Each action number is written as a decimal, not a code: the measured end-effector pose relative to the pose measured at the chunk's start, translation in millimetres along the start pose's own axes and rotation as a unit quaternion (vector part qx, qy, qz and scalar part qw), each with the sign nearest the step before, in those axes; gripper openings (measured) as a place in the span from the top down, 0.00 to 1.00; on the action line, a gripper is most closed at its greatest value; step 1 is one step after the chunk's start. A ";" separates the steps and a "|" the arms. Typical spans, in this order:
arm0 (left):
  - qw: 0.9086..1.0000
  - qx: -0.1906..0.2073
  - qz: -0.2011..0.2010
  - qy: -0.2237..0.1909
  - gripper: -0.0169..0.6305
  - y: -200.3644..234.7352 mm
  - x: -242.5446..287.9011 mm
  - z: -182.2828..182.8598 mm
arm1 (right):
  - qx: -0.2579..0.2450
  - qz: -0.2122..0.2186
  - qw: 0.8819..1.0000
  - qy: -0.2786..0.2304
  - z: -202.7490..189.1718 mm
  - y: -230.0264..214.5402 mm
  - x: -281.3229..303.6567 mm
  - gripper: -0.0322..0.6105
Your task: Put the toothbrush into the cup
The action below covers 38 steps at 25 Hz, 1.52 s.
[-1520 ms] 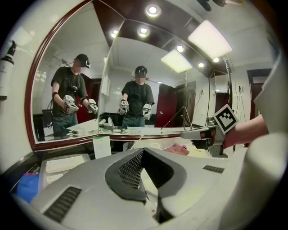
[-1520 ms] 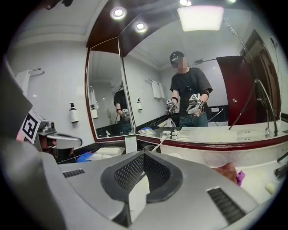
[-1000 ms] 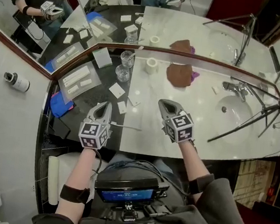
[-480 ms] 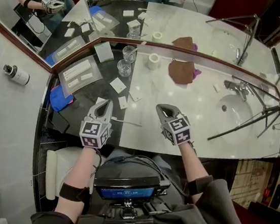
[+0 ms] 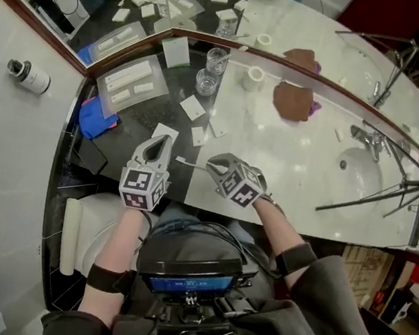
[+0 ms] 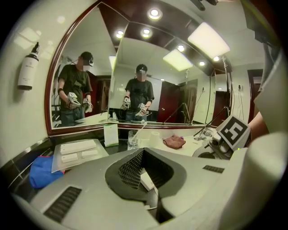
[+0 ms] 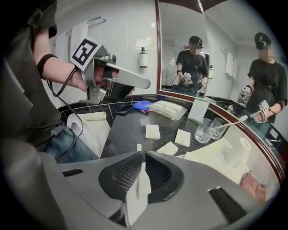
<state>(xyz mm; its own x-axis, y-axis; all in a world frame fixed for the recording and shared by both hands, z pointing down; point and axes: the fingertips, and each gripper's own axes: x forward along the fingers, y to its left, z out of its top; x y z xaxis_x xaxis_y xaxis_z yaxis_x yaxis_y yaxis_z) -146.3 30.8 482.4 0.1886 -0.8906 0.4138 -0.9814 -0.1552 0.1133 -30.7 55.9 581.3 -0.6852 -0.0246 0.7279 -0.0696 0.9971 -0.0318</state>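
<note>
We are at the step of picking up the toothbrush (image 5: 192,163), which lies flat on the counter (image 5: 286,165) just below the middle of the head view, across the line where the dark stone meets the white one. Our right gripper (image 5: 215,167) has its nose at the right end of the brush, and its jaws have just been opening. In the right gripper view the white handle runs between them, but the gap is small and, as we judge, the pads do not press on it yet. Our left gripper (image 5: 157,144) is just to the left of the brush, with its jaws closed together. The white piece showing in its window is, we think, a packet (image 5: 165,132) on the counter under it and not something it carries. To do this step well we should open the right jaws a little wider, lower them until a pad is on each side of the handle, and close near the handle's end, so that the long part is free. The glass cup (image 5: 205,85) stands well apart, in the upper middle of the head view near the mirror (image 5: 341,42). A second glass (image 5: 217,60) just behind it seems to hold a brush already. The grip must therefore be firm, and the brush should be turned upright before it goes in, or it may knock the glass.
</note>
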 end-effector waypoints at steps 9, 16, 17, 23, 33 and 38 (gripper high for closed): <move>1.000 -0.023 0.002 0.002 0.97 26.5 -2.0 -13.9 | -0.126 0.079 0.979 0.140 -26.1 27.5 75.6 0.74; 0.999 -0.052 0.011 0.011 0.97 44.9 -8.5 -30.9 | -0.163 0.103 0.961 0.197 -37.1 24.7 110.1 0.75; 0.998 -0.055 0.015 0.011 0.97 49.1 -9.6 -34.0 | -0.168 0.106 0.958 0.205 -39.3 24.6 113.2 0.75; 0.997 -0.073 0.026 0.012 0.97 63.2 -12.1 -43.7 | -0.178 0.125 0.948 0.231 -48.8 26.1 124.7 0.75; 0.996 -0.082 0.034 0.019 0.97 72.5 -11.3 -53.6 | -0.155 0.144 0.944 0.252 -56.4 25.7 132.5 0.88; 0.996 -0.080 0.033 0.023 0.97 71.7 -9.6 -55.0 | -0.156 0.144 0.945 0.250 -56.3 26.0 133.1 0.89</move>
<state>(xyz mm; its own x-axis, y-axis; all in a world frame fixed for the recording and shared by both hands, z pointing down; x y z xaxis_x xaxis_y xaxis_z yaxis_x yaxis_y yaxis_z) -216.5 51.7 536.3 0.1286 -0.8757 0.4654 -0.9738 -0.0229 0.2261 -82.9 82.7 715.9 -0.2094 0.2109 0.9548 0.3383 0.9318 -0.1316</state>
